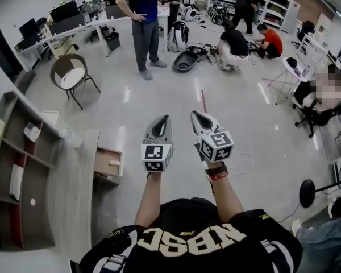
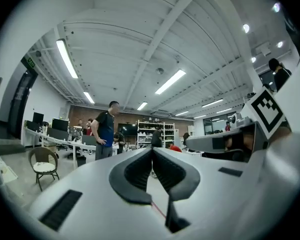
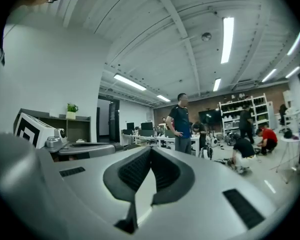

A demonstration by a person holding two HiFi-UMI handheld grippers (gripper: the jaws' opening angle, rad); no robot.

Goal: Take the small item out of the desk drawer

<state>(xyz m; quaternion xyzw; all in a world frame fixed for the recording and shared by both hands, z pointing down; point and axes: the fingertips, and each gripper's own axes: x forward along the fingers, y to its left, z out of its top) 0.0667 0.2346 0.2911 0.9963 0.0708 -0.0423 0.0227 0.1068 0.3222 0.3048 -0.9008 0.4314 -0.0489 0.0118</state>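
Observation:
The grey desk (image 1: 74,198) stands at the left of the head view. Its small drawer (image 1: 105,173) is pulled open, and a small pale item (image 1: 114,162) lies inside. Both grippers are held side by side in the air to the right of the drawer, well apart from it, pointing out into the room. My left gripper (image 1: 165,118) (image 2: 151,151) is shut with nothing between its pads. My right gripper (image 1: 194,114) (image 3: 150,150) is likewise shut and empty. Neither gripper view shows the drawer.
A shelf unit (image 1: 17,169) sits on the desk's left side. A chair (image 1: 71,75) stands beyond the desk. A person (image 1: 142,21) stands ahead, and others crouch by bags (image 1: 234,41) further back. A black round stand base (image 1: 308,193) is at the right.

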